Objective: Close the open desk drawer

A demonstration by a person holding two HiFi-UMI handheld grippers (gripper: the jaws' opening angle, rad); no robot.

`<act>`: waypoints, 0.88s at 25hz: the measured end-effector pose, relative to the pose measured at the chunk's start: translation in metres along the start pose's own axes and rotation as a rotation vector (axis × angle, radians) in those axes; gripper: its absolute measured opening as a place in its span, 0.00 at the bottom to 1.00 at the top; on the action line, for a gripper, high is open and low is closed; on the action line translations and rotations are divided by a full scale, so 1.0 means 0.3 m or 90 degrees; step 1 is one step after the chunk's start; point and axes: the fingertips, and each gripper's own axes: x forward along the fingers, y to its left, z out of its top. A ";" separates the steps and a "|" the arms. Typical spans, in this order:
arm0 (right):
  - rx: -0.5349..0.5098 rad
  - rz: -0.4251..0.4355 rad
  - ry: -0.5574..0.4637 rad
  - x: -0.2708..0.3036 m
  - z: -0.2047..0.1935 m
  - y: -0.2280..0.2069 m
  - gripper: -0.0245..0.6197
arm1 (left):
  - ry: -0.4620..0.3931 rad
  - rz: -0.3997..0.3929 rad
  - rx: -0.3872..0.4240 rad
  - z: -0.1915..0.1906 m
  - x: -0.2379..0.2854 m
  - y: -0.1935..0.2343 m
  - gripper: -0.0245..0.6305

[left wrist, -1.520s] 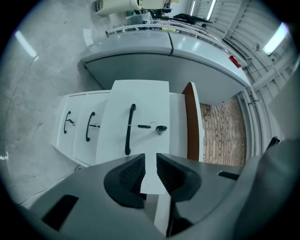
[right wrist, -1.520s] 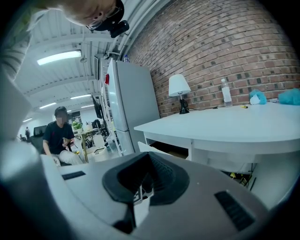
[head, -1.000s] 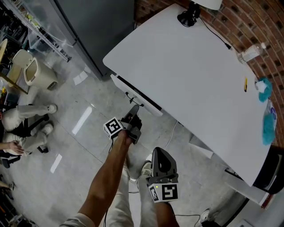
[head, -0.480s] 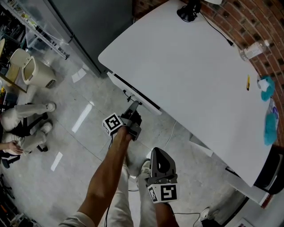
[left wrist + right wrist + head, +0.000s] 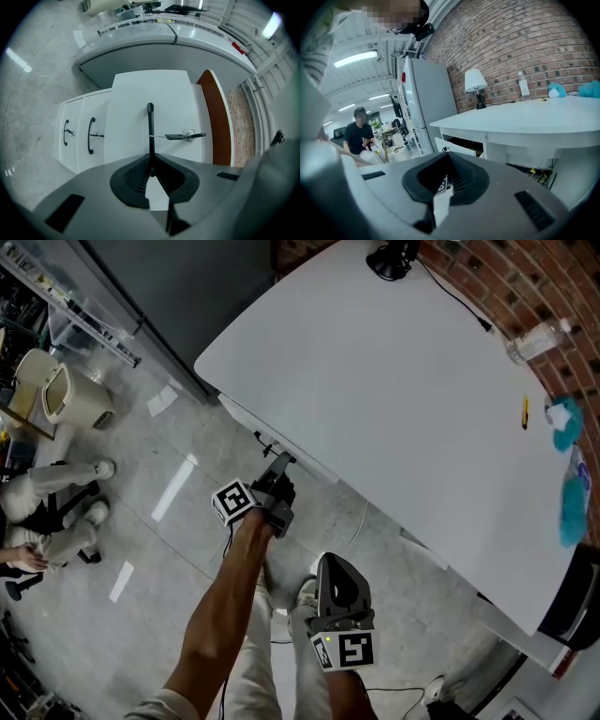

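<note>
Closing looks begun but not finished: under the front edge of the white desk's tabletop, the top drawer stands out proud of the two lower drawers. The right gripper view shows a dark gap behind its front. The left claw is pinched narrow on the black drawer handle, which runs straight into the meeting pads. A key sits in the lock just beside it. What is left, as I judge it, is a straight push until the front sits flush with the others. The right claw hangs low by the person's legs, well apart from the desk, drawn together with nothing between its pads.

Around the desk are a brick wall behind it, a tall grey refrigerator at its far end, a seated person well off to the side, and a cream waste bin on the floor. On the tabletop, all far from the drawer edge, are a desk lamp with its cable, a clear bottle, a teal cloth and a small yellow pen. Nothing shows in the drawer's path. Whether anything inside sticks up cannot be told, and the key is the one thing the claw could knock
</note>
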 end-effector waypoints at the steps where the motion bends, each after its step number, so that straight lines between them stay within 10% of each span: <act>1: 0.000 0.000 -0.001 0.003 0.000 -0.006 0.04 | 0.004 0.003 0.005 -0.002 0.013 0.002 0.08; 22: 0.001 0.006 0.004 0.016 0.000 -0.042 0.04 | 0.014 0.024 0.033 0.011 0.157 -0.008 0.08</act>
